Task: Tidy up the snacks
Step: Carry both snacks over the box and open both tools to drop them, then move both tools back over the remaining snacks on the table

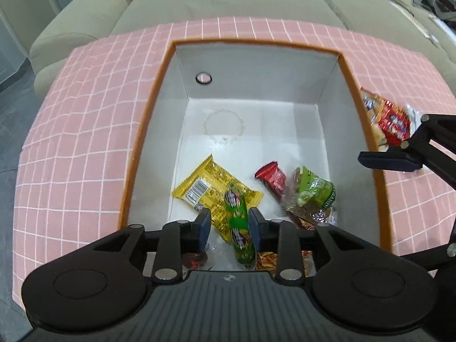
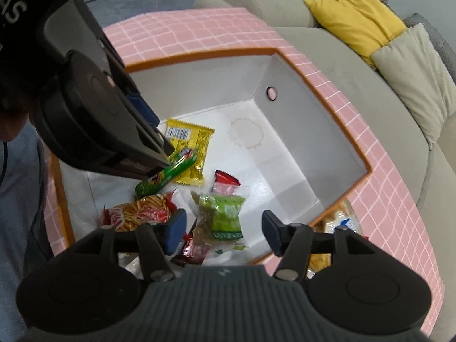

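The left claw [image 1: 229,225] straddles a green sausage stick [image 1: 238,225] low inside the box [image 1: 148,131], its pads spread and seemingly off the wrapper; it should part cleanly and lift straight out. The stick is glossy, lying across a yellow packet [image 1: 209,183] at 11 o'clock. The right claw [image 2: 223,229] hangs open, empty, over a green packet [image 2: 225,213].

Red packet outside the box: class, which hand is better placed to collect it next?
Right. The red packet lies on the cloth beyond the right wall of the box, beside the open right gripper; the left gripper hangs over the green sausage inside.
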A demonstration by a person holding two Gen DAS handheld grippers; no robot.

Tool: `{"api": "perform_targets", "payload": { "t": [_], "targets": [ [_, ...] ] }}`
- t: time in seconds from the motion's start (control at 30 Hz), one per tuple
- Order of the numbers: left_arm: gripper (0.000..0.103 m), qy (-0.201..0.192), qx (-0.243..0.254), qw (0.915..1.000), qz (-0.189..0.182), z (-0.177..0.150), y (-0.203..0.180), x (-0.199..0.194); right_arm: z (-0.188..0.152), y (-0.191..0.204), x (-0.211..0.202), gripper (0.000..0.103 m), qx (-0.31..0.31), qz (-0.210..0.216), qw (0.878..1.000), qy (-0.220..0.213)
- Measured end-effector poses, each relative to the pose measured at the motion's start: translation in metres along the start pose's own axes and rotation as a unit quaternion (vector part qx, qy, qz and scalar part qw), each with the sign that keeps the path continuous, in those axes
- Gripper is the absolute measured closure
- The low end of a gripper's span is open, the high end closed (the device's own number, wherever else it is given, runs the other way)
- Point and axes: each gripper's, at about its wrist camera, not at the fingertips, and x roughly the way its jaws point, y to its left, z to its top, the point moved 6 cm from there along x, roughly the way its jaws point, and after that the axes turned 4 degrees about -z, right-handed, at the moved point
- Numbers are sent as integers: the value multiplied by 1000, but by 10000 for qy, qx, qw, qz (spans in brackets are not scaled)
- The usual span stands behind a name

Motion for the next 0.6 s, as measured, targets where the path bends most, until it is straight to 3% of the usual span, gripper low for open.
{"api": "perform_targets", "payload": {
  "t": [0.3,0.6],
  "targets": [
    [54,-805,-258,9964,65,3,-13,-50,-10,-20,-51,32,943,103,9935,-627],
    [50,-1574,-406,9867,-5,1,-43,-89,-42,-41,-90,26,1772,-151,9750,-1331]
  ]
}}
